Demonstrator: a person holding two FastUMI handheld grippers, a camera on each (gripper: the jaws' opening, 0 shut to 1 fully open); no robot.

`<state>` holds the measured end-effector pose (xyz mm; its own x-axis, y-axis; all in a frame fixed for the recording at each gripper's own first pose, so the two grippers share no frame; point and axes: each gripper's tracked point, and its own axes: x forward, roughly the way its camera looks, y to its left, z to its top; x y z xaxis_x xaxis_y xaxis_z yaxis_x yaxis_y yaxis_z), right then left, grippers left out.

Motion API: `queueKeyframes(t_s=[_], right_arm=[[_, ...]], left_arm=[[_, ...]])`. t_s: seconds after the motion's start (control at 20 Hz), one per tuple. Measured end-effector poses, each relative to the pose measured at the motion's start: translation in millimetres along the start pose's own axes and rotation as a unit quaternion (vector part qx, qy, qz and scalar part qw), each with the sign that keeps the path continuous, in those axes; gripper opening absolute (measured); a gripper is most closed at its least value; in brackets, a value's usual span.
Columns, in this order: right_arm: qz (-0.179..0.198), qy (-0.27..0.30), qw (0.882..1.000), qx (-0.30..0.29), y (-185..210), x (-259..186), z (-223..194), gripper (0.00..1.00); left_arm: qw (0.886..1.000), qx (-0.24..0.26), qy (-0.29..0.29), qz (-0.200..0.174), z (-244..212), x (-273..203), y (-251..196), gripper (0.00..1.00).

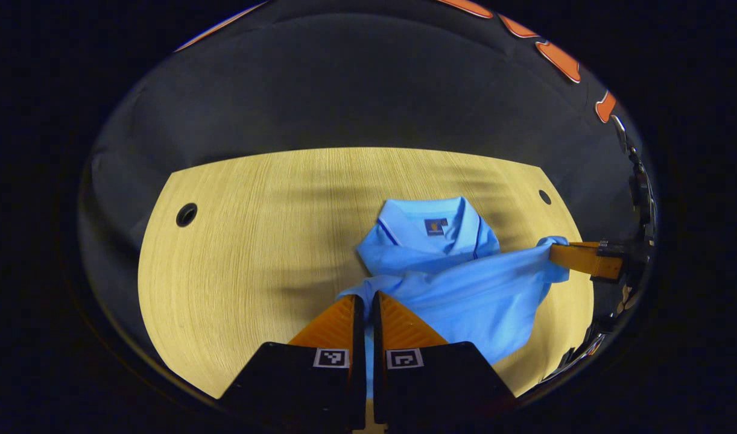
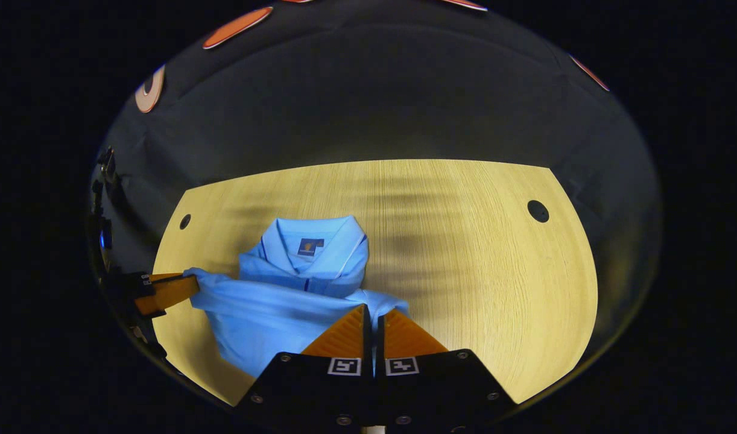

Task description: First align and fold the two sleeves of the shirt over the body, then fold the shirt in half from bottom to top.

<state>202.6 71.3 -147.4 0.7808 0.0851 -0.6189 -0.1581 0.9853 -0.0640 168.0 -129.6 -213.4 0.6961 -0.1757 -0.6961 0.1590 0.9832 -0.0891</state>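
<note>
I have the blue shirt (image 1: 459, 283) lying on the desk (image 1: 254, 241), collar at the far side. My left gripper (image 1: 364, 298) and right gripper (image 2: 373, 310) each pinch a corner of its near hem. I'd lift both evenly, carry the hem toward the collar and keep the edge taut. Only two cable holes (image 2: 538, 211) lie nearby; nothing blocks the way.

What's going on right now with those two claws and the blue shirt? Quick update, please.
Left gripper shut on shirt hem, right gripper shut on the other hem corner. Bottom edge lifted toward the collar. Table ahead bare, nothing in the way.
</note>
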Motion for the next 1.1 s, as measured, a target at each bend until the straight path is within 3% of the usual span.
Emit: queueKeyframes(t_s=[0.35, 0.5, 0.55, 0.6, 0.75, 1.1], right_arm=[[-0.036, -0.013, 0.999, -0.018, -17, 36, 8, 0.05], [-0.035, -0.041, 0.998, -0.015, -16, 32, 21, 0.17], [-0.038, -0.048, 0.998, -0.011, -16, 32, 24, 0.36], [-0.039, -0.053, 0.998, -0.008, -17, 27, 25, 0.4], [-0.035, -0.074, 0.997, -0.01, -18, 3, 32, 0.94], [-0.009, -0.147, 0.989, -0.018, -2, -78, 47, 0.98]], left_arm=[[1.0, -0.01, -0.017, 0.017, 18, 34, 3, 0.09], [0.998, -0.005, -0.047, 0.038, 31, 32, 10, 0.22], [0.998, -0.001, -0.056, 0.042, 34, 29, 13, 0.38], [0.997, 0.0, -0.065, 0.046, 38, 23, 15, 0.53], [0.991, 0.001, -0.108, 0.073, 54, -1, 22, 1.0], [0.969, 0.025, -0.224, 0.105, 97, -110, 26, 1.0]])
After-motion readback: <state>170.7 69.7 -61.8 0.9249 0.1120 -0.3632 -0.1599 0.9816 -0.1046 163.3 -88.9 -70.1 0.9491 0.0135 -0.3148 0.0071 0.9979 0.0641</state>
